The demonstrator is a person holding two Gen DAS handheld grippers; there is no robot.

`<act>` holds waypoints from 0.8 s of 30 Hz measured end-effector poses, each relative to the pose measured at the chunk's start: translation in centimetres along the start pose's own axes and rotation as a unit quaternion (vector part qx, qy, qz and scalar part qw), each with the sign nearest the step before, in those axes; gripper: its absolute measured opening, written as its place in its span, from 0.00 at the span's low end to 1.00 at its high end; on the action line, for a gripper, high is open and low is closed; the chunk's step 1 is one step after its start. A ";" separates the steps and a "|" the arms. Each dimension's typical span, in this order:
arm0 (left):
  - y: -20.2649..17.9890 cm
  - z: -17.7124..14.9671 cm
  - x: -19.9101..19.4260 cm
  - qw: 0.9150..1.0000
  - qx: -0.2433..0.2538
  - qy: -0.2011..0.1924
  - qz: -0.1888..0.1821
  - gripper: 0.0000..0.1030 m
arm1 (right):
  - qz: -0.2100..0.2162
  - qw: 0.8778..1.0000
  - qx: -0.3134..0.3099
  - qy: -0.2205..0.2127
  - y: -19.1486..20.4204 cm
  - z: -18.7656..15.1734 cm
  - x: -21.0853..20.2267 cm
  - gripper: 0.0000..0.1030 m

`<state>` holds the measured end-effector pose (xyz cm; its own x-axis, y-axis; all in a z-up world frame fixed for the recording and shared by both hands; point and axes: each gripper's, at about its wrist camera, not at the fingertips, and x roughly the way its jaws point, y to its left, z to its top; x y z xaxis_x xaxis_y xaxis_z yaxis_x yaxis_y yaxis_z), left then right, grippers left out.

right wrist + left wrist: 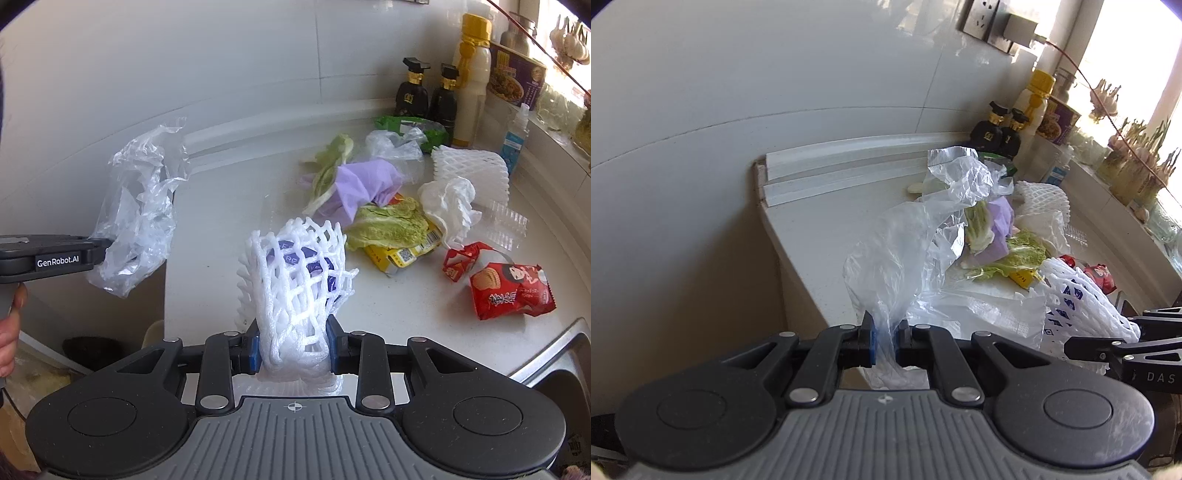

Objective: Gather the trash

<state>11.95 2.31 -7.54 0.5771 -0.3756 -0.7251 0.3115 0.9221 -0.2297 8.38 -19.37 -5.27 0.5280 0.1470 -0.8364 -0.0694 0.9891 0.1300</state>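
Observation:
My left gripper (885, 345) is shut on a crumpled clear plastic bag (894, 258), held up off the counter near its left end. In the right wrist view the same clear plastic bag (138, 218) hangs from the left gripper (99, 247) at the far left, past the counter edge. My right gripper (294, 350) is shut on a white foam fruit net (299, 273) with a blue-printed label inside. The white foam fruit net (1082, 306) also shows at the right of the left wrist view. More trash lies on the white counter (221, 206): cabbage leaves (388, 225), a purple glove (365, 184), a red snack packet (511, 291).
Dark sauce bottles (412, 92), a yellow-capped bottle (471, 74) and a box stand at the back by the wall. A second foam net (469, 170), crumpled tissue (450, 206) and a clear tray (506, 221) lie on the right. A sink rim (554, 350) is at the lower right. A hand (9, 328) holds the left gripper's handle.

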 end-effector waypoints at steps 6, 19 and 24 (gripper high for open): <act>2.1 -0.9 -0.8 1.000 -0.024 0.003 0.018 0.07 | 0.012 1.000 -0.021 0.001 2.0 0.5 0.2 0.30; 6.6 -3.4 -1.7 0.996 -0.064 0.022 0.059 0.07 | 0.043 0.997 -0.064 0.003 6.9 1.7 1.2 0.30; 8.5 -4.4 -1.9 0.994 -0.078 0.032 0.074 0.07 | 0.056 0.995 -0.079 0.006 9.0 2.0 1.8 0.30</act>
<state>10.19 11.22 -11.01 0.5568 -0.2325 -0.7974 0.1022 0.9719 -0.2120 10.42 -10.25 -4.54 0.4996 0.2547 -0.8280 -0.2592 0.9560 0.1377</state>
